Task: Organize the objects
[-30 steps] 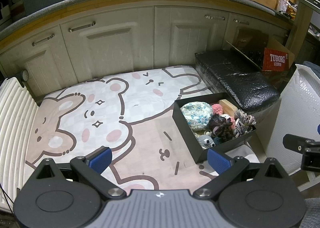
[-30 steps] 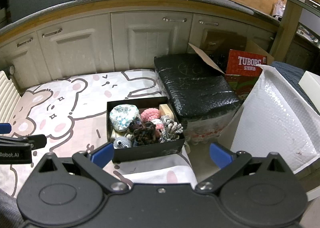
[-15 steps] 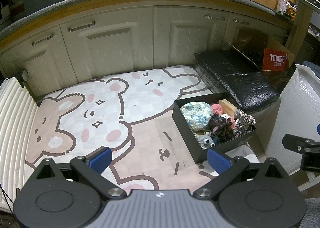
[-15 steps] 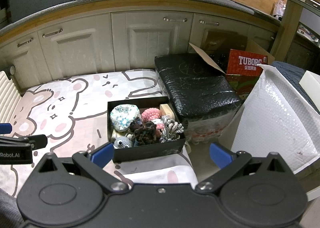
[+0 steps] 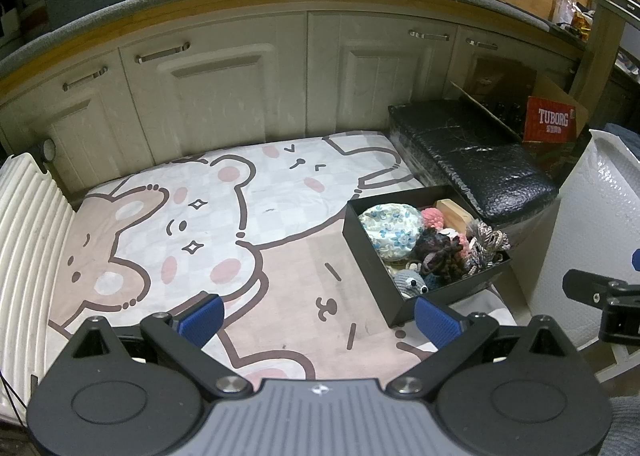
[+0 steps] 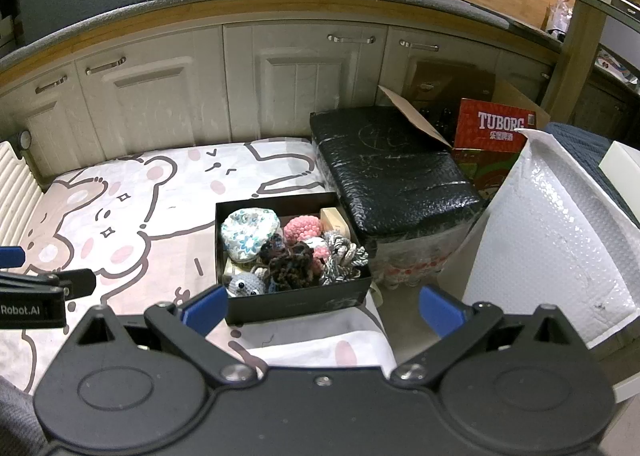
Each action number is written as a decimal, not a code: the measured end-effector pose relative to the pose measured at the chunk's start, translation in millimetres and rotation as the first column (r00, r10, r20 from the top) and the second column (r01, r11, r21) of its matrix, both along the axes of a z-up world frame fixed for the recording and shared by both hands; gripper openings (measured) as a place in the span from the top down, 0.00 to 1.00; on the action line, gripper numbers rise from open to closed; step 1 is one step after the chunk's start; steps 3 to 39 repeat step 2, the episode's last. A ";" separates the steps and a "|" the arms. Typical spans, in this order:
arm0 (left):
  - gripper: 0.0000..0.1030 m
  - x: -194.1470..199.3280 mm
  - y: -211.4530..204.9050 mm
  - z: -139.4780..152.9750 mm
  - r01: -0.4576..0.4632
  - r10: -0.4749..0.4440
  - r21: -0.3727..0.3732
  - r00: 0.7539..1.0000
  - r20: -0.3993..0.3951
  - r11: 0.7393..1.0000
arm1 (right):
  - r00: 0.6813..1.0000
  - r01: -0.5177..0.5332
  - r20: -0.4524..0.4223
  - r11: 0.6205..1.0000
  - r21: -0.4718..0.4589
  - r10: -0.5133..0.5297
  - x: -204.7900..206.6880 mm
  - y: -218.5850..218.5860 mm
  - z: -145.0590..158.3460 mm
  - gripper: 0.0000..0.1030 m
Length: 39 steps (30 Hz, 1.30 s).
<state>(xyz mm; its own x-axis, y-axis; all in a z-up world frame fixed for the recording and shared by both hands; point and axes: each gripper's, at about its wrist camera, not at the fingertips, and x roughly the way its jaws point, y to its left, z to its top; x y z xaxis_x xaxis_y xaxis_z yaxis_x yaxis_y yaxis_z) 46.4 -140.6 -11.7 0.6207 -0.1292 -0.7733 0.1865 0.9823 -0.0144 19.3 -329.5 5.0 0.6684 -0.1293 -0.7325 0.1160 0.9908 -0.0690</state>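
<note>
Nothing has shifted over the last second: the left gripper [image 5: 318,318] and right gripper [image 6: 323,308] hover spread wide and empty near the black box [image 6: 298,302], where the knitted toys [image 6: 286,252] lie gathered, fitting either a finished tidy or one pending.

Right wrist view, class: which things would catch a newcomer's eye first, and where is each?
First the open black box crammed with soft toys, on the near right part of the cartoon bear mat. Next the red Tuborg carton at the back right, behind a black wrapped bundle. Both the right gripper and left gripper are open, holding nothing.
</note>
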 end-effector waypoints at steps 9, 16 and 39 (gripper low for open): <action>0.02 -0.2 0.0 0.0 0.001 -0.001 0.000 1.000 0.000 1.000 | 1.000 0.000 0.000 1.000 0.000 0.000 0.1 0.6 0.1 0.00; 0.02 -0.2 0.0 0.0 0.001 -0.001 0.000 1.000 0.000 1.000 | 1.000 0.000 0.000 1.000 0.000 0.000 0.1 0.6 0.1 0.00; 0.02 -0.2 0.0 0.0 0.001 -0.001 0.000 1.000 0.000 1.000 | 1.000 0.000 0.000 1.000 0.000 0.000 0.1 0.6 0.1 0.00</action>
